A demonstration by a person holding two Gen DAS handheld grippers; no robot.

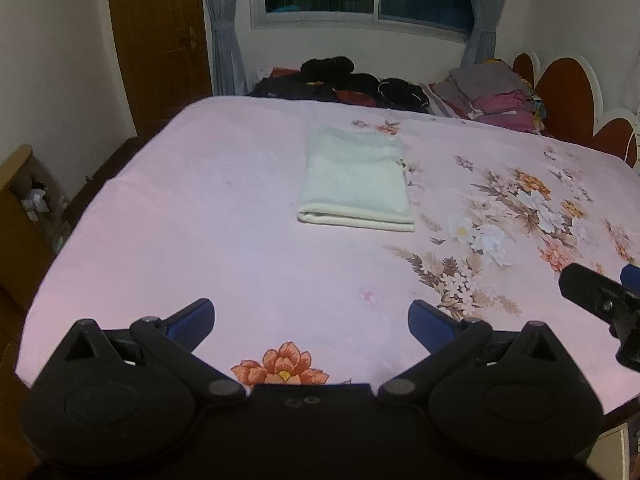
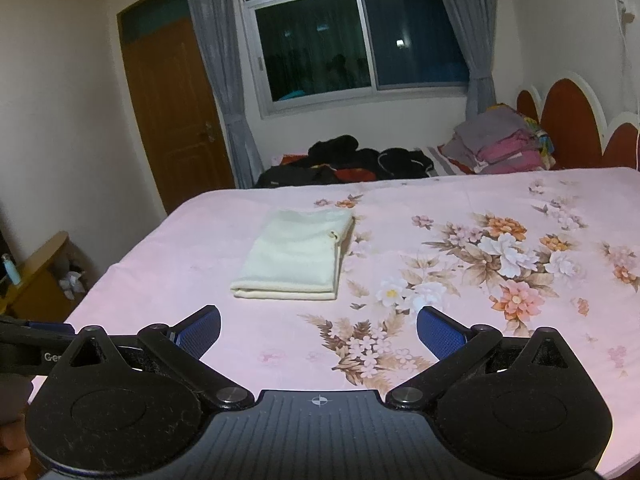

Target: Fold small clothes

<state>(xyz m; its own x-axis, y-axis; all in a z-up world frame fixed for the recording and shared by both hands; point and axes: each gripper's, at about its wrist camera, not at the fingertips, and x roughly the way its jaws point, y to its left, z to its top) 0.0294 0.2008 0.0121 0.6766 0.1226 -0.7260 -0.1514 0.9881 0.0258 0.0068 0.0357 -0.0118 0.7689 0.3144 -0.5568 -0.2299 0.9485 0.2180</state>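
A pale cream cloth (image 1: pixel 356 178) lies folded into a neat rectangle on the pink floral bed sheet (image 1: pixel 200 220), its folded edge toward me. The right wrist view shows the same folded cloth (image 2: pixel 298 256) left of centre. My left gripper (image 1: pixel 311 320) hovers above the near part of the bed, open, with nothing between its blue pads. My right gripper (image 2: pixel 318 330) is also open and empty, well short of the cloth. The right gripper's tip (image 1: pixel 600 300) shows at the right edge of the left wrist view.
A heap of dark clothes (image 1: pixel 344 82) and a stack of folded grey and pink garments (image 1: pixel 492 94) sit at the bed's far side under the window. A red scalloped headboard (image 1: pixel 568 88) stands at right. A wooden door (image 1: pixel 156 28) and a low wooden cabinet (image 1: pixel 16 216) are at left.
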